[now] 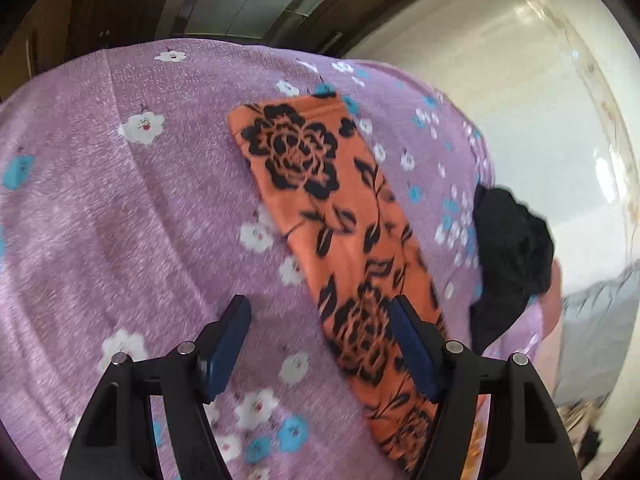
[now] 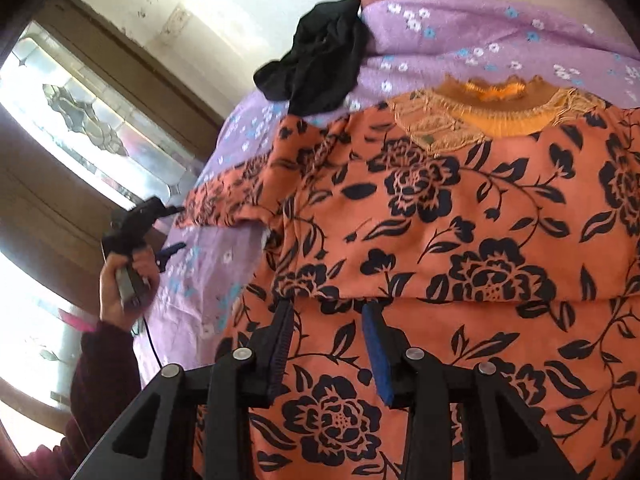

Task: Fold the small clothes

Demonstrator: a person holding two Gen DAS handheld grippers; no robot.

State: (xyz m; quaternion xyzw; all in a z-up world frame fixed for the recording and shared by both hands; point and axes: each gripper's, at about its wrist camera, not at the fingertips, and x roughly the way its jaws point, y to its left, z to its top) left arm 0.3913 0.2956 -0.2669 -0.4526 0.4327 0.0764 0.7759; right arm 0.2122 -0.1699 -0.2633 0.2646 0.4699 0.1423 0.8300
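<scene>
An orange garment with black flowers (image 2: 460, 208) lies spread on the purple flowered bedspread (image 2: 460, 28), its lace neckline (image 2: 496, 108) at the far side. My right gripper (image 2: 328, 312) hovers low over its body, fingertips at a folded edge, jaws apart with flat cloth showing between them. In the left wrist view one sleeve (image 1: 320, 184) runs diagonally across the bedspread (image 1: 120, 220). My left gripper (image 1: 320, 320) stands open just above the sleeve's near part, its right finger over the cloth. The right wrist view shows that left gripper (image 2: 176, 229) at the sleeve's end, held by a hand (image 2: 120, 284).
A crumpled black garment (image 1: 508, 256) (image 2: 320, 64) lies at the bed's edge. Beyond the bed are a pale tiled floor (image 1: 500, 100) and a wooden door with glass panes (image 2: 80, 128). Grey cloth (image 1: 600, 320) shows beside the bed.
</scene>
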